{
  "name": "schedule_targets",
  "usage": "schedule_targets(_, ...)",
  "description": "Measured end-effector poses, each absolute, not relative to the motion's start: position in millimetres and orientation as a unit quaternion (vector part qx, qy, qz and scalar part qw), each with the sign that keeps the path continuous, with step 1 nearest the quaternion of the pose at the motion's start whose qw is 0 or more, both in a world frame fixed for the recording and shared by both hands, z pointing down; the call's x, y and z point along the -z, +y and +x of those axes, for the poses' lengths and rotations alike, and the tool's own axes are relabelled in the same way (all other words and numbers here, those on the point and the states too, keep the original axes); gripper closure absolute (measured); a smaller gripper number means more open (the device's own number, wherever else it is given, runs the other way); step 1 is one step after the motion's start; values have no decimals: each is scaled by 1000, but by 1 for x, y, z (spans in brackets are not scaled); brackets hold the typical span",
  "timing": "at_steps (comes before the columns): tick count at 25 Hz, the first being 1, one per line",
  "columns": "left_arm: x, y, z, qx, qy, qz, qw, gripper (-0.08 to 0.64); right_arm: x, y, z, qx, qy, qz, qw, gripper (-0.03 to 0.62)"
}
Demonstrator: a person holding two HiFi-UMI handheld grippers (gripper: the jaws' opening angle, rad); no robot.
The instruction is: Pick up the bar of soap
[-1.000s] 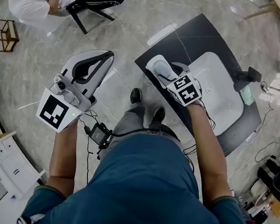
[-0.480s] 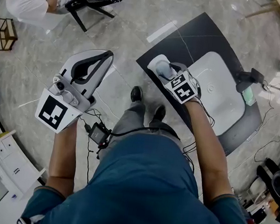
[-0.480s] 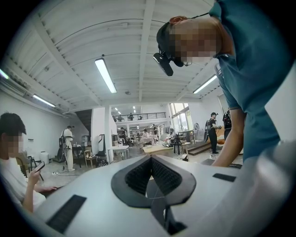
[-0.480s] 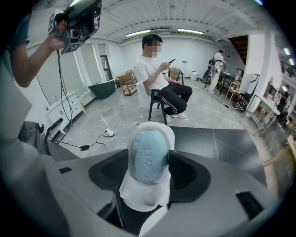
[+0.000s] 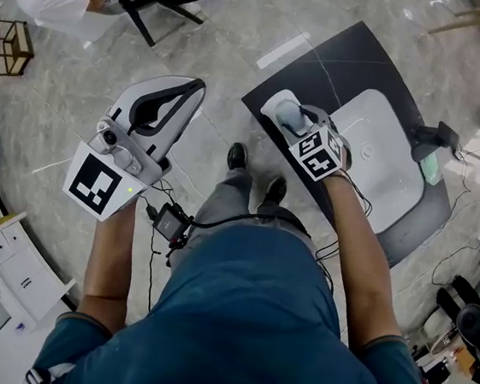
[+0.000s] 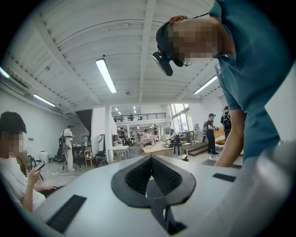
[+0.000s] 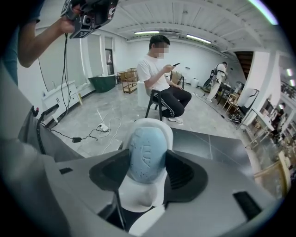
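A pale blue bar of soap (image 7: 147, 150) stands between the black pads of my right gripper (image 7: 148, 159), which is shut on it, both pads touching its sides. Behind and under the soap lies a white soap dish (image 7: 159, 127). In the head view the right gripper (image 5: 291, 122) holds the soap (image 5: 290, 113) over the dish (image 5: 273, 105) at the near left corner of a black countertop (image 5: 349, 62). My left gripper (image 5: 189, 91) is raised apart at the left, shut and holding nothing; in the left gripper view its pads meet at the tip (image 6: 150, 159).
A white sink basin (image 5: 385, 169) is set in the black countertop, with a black faucet (image 5: 436, 136) and a green item (image 5: 432, 168) at its far side. A person sits on a chair (image 7: 162, 78) beyond the counter. Cables (image 7: 104, 127) lie on the floor.
The right gripper has shifted slightly over the dish, and the soap now shows between its jaws. The left gripper has drifted a little to the right.
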State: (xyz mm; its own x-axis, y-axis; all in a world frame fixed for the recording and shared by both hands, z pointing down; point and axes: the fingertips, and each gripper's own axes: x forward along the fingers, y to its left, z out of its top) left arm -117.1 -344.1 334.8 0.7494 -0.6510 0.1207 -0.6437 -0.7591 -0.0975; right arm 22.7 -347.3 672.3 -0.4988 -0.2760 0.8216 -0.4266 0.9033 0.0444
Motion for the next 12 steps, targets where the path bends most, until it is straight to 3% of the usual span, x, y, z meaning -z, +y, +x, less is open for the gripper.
schedule_targets(12, -334, -339, -120, 69, 351, -934, 24, 558, -659, -352, 21, -102, -866, 214, 440, 333)
